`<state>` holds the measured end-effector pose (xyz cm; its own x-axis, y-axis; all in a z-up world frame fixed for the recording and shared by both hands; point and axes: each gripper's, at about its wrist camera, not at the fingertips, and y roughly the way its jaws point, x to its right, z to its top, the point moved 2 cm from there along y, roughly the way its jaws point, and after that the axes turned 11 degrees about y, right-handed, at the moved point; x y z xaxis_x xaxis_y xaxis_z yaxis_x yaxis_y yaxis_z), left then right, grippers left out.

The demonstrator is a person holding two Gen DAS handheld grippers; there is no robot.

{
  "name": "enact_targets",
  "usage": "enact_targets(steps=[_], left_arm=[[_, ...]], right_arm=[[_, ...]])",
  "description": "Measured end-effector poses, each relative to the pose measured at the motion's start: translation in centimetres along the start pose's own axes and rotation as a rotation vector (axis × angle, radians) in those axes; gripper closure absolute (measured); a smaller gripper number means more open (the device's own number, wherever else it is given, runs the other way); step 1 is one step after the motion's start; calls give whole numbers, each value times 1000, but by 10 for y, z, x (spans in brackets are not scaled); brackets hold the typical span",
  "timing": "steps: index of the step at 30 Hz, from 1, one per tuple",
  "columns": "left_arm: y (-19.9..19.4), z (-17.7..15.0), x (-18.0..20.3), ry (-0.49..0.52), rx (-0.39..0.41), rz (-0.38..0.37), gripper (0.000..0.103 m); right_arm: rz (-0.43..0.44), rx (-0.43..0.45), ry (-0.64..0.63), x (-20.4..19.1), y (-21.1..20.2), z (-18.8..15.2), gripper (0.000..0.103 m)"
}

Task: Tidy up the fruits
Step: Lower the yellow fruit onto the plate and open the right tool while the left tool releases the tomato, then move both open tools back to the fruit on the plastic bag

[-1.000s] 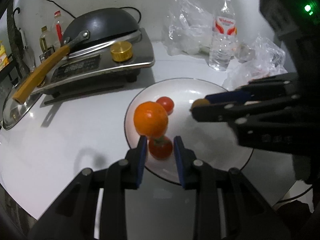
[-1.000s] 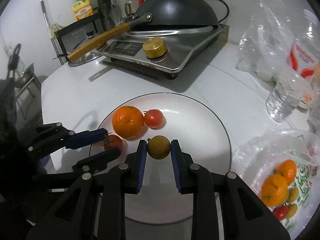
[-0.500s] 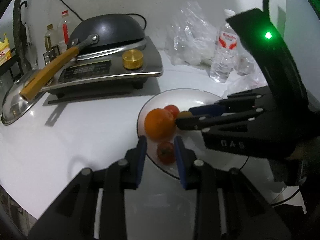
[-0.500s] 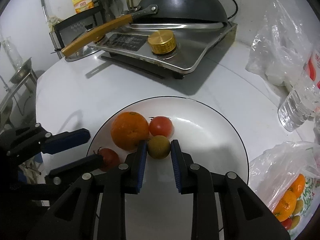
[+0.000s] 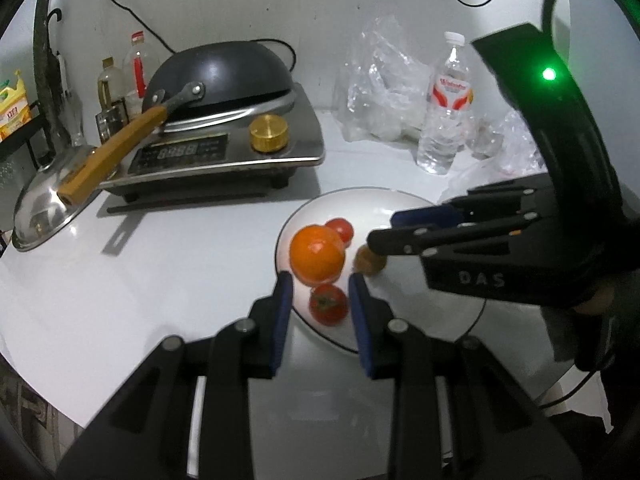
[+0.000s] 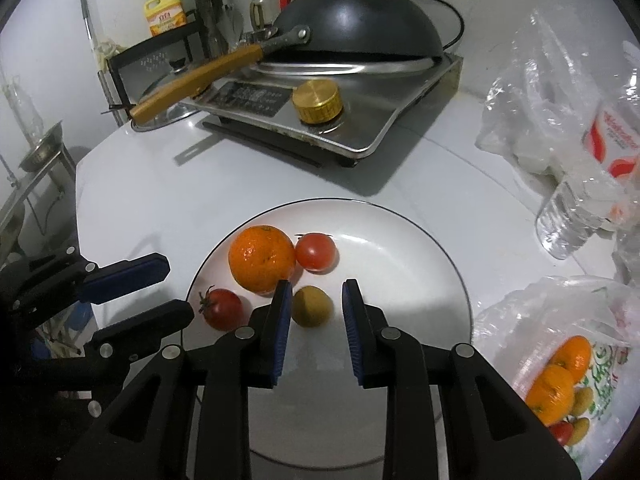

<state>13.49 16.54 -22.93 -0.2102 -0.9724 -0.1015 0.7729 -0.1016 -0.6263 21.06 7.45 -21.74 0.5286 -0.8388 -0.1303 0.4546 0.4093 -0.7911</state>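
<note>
Right wrist: small yellow-brown fruit [image 6: 311, 306], probably longan, rests on plate [image 6: 420, 240]; both grippers' fingers spread.

Glossy white plate [image 6: 420, 240], brushed steel cooktop [image 6: 400, 104], matt black wok [image 6: 360, 28] with wooden handle [image 6: 192, 80], crinkled clear plastic bag [image 6: 532, 92].

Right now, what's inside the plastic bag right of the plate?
The bag shows oranges, small yellow-green fruits and a tomato. The printed, crumpled plastic and the frame edge hide anything deeper.

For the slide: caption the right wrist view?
Open right hand-held gripper over a small brown fruit on the plate.
</note>
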Motion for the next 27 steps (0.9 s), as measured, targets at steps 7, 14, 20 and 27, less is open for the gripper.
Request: enact_targets(steps=[7, 14, 20, 27], left_arm=[[-8, 5, 16, 17, 8, -4, 73], [-13, 12, 37, 35, 12, -15, 73], [-15, 19, 57, 54, 17, -24, 72], [-19, 29, 77, 69, 27, -36, 72]], right_arm=[[-5, 35, 20, 10, -28, -10, 76], [-17, 64, 43, 26, -54, -22, 76], [-31, 93, 67, 43, -76, -31, 76], [-47, 119, 95, 63, -97, -41, 76]])
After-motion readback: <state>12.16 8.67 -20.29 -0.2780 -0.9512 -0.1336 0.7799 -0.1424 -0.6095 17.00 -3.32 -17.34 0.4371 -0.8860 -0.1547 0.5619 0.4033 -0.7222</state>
